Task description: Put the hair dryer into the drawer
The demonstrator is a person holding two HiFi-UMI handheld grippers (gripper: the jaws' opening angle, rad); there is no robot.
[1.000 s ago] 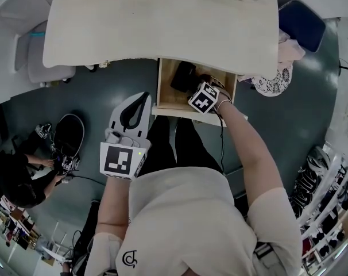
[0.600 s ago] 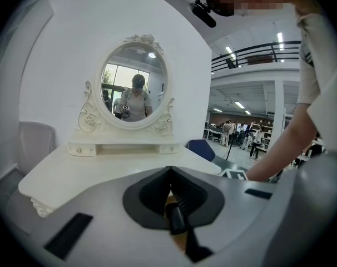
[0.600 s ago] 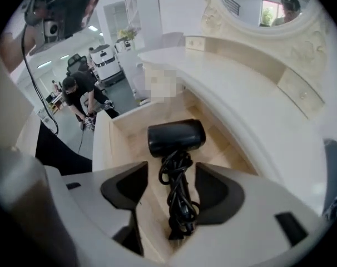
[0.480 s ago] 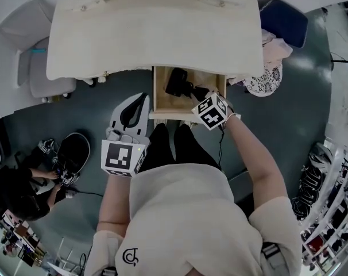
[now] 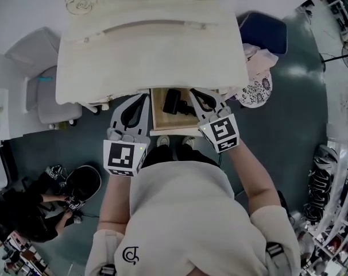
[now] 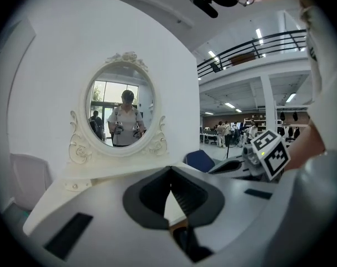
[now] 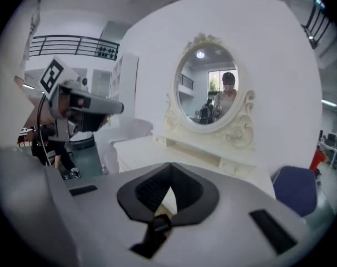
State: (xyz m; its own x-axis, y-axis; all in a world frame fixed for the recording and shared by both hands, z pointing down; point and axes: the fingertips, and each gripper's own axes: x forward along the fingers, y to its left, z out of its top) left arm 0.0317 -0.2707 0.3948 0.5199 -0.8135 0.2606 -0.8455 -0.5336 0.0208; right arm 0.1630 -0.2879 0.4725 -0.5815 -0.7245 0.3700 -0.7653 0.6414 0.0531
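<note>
The hair dryer [image 5: 175,102] lies in the open drawer [image 5: 161,119] under the dressing table [image 5: 151,45], at 12 o'clock from the person in the head view. I judge it to be a rigid plastic body, heaviest at the barrel and smooth enough to slip. The handle, which seems to angle toward 4 o'clock, is probably the surest place to pinch, though it shows too small to be certain. The 2 grippers flank the drawer: left gripper [image 5: 143,96] at 11 o'clock, right gripper [image 5: 195,94] at 1 o'clock, each with jaws pressed together on nothing. Only the head view shows dryer and drawer; the 2 gripper views show the oval mirror [image 6: 120,113] and tabletop instead.
</note>
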